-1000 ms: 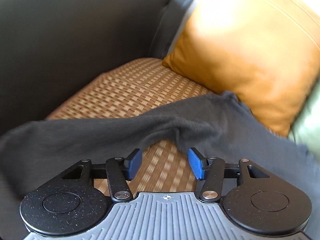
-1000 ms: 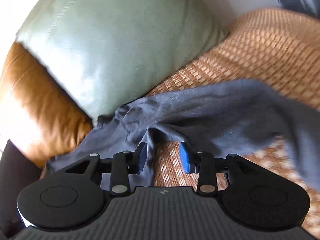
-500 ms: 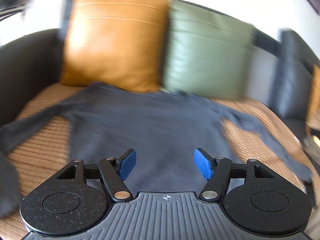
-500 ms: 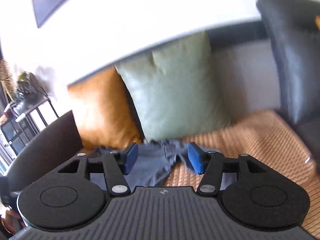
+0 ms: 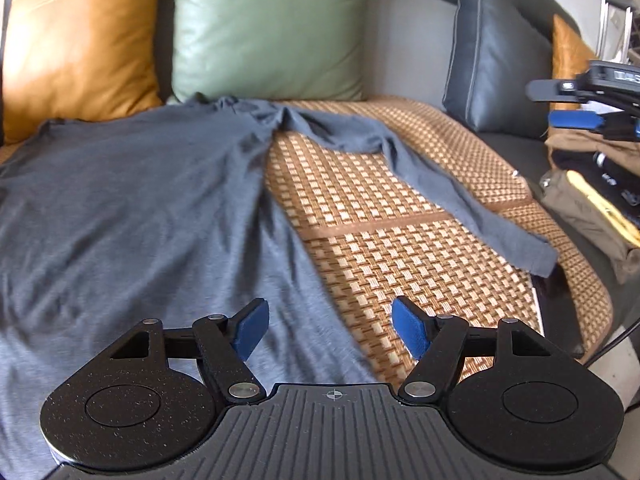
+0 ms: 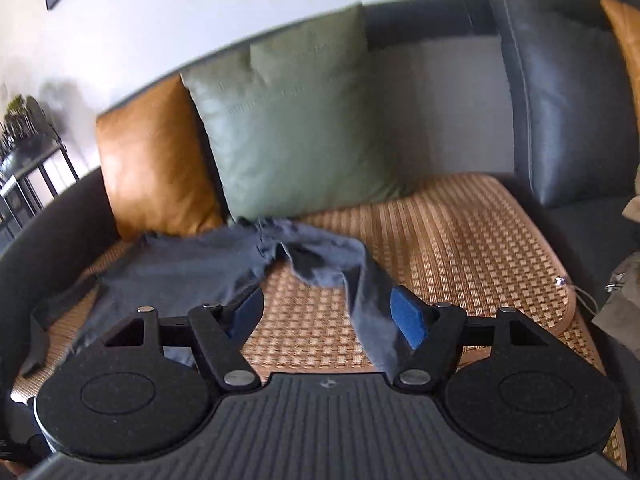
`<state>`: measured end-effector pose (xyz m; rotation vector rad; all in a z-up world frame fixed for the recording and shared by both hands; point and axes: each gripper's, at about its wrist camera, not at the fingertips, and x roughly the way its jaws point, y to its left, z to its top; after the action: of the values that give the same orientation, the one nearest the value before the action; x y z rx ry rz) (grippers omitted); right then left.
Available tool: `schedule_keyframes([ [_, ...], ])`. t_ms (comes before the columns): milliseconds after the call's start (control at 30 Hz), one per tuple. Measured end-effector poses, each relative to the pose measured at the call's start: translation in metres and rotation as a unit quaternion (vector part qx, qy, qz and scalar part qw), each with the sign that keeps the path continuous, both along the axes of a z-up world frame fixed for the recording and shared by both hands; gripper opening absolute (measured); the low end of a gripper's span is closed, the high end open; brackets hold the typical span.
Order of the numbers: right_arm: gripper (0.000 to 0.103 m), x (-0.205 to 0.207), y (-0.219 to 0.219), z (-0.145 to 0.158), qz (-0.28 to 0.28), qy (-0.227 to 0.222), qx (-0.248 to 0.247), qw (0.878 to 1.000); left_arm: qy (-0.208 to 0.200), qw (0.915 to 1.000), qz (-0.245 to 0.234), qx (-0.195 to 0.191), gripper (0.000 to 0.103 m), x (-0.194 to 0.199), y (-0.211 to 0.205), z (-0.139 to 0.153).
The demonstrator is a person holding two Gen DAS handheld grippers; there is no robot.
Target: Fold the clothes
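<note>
With both the left gripper and right gripper hovering spread and empty, the grey shirt is lying flat on the woven mat, where its trailing sleeve risks slipping off the edge.

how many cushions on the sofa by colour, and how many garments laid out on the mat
orange cushions: 2
green cushion: 1
dark grey cushion: 1
grey long-sleeved shirt: 1, spread on the woven mat
total: 4 cushions, 1 garment
</note>
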<state>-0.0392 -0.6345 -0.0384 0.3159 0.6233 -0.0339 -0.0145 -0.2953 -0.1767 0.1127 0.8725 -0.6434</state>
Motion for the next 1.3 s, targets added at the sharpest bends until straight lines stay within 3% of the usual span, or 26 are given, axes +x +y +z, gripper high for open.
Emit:
schedule_keyframes([
  [200,0.070,0.025,-0.030,-0.040,-0.008,0.057,0.000,0.998,0.015,0.9996,0.012,0.022,0.080,0.014,-0.014,-0.022],
  [333,0.069,-0.001,-0.038,-0.060,0.002,0.096,-0.010,0.995,0.018,0.9994,0.019,0.023,0.080,0.021,-0.015,-0.028],
  [533,0.069,-0.059,-0.027,-0.061,0.035,0.131,-0.044,0.990,0.001,0.9996,0.023,0.017,0.080,0.041,-0.032,-0.022],
  [700,0.065,-0.069,-0.004,-0.077,0.061,0.149,-0.083,0.983,-0.013,0.9993,0.031,0.016,0.080,0.073,-0.055,-0.016],
  [767,0.056,-0.063,-0.003,-0.085,0.066,0.157,-0.081,0.982,-0.019,0.9991,0.034,0.016,0.080,0.085,-0.065,-0.014],
  [800,0.038,-0.058,-0.004,-0.089,0.072,0.168,-0.078,0.980,-0.022,0.9990,0.036,0.016,0.080,0.092,-0.069,-0.013],
  [833,0.009,-0.052,-0.006,-0.093,0.079,0.182,-0.072,0.977,-0.025,0.9989,0.038,0.016,0.080,0.098,-0.074,-0.012],
  [900,0.004,-0.045,-0.014,-0.087,0.081,0.180,-0.059,0.978,-0.032,0.9985,0.040,0.017,0.080,0.111,-0.083,-0.009],
  [967,0.004,-0.042,-0.032,-0.065,0.057,0.136,-0.054,0.988,-0.047,0.9978,0.037,0.028,0.080,0.121,-0.086,-0.010],
  [1067,0.004,-0.032,-0.080,-0.032,-0.039,0.080,-0.064,0.994,-0.054,0.9971,0.037,0.039,0.080,0.133,-0.094,-0.014],
  [1133,0.004,-0.020,-0.120,-0.027,-0.120,0.083,-0.073,0.987,-0.051,0.9973,0.034,0.042,0.080,0.138,-0.101,-0.020],
  [1200,0.004,-0.006,-0.159,-0.038,-0.180,0.101,-0.035,0.978,-0.047,0.9975,0.027,0.047,0.080,0.141,-0.109,-0.028],
  [1300,0.004,0.011,-0.183,-0.065,-0.213,0.145,-0.021,0.966,-0.055,0.9966,0.013,0.061,0.080,0.142,-0.119,-0.038],
])
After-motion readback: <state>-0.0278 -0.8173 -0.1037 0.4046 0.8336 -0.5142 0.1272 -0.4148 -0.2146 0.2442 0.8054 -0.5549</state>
